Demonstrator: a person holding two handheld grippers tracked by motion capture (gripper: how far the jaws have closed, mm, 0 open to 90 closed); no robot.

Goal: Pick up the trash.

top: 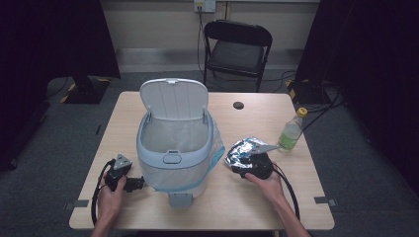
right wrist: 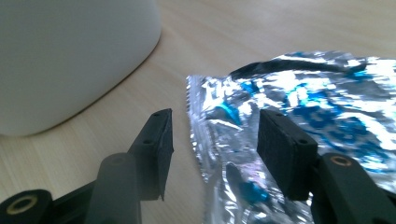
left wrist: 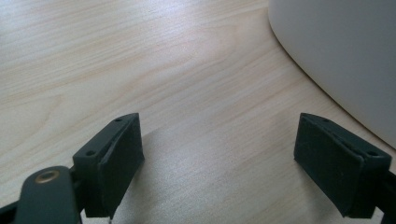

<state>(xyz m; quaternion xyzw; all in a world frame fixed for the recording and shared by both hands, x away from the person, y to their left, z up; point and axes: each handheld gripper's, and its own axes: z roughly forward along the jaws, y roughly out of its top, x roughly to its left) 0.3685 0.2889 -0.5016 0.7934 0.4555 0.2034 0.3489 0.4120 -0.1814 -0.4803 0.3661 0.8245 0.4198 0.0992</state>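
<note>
Beside the open bin (top: 174, 143) on the desk (top: 257, 197), the foil wrapper (right wrist: 299, 107) lies ungrasped between the right hand-held gripper's (right wrist: 215, 140) half-open jaws, binning undone; the left hand-held gripper (left wrist: 219, 154) gapes wide, empty.

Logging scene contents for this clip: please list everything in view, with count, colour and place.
Table: one, light wood, centre.
Bin: one, white and pale blue, lid up, clear liner, table middle.
Foil bag: one, silver with blue print, crumpled, right of the bin, its edge between the right gripper's jaws.
Bottle: one, clear greenish, yellow cap, far right of the table.
Folding chair: one, black, behind the table.
Left gripper: black, jaws wide open over bare table, beside the bin.
Right gripper: black, jaws apart, not yet pressing the bag.
Hands: two, at the near edge.
</note>
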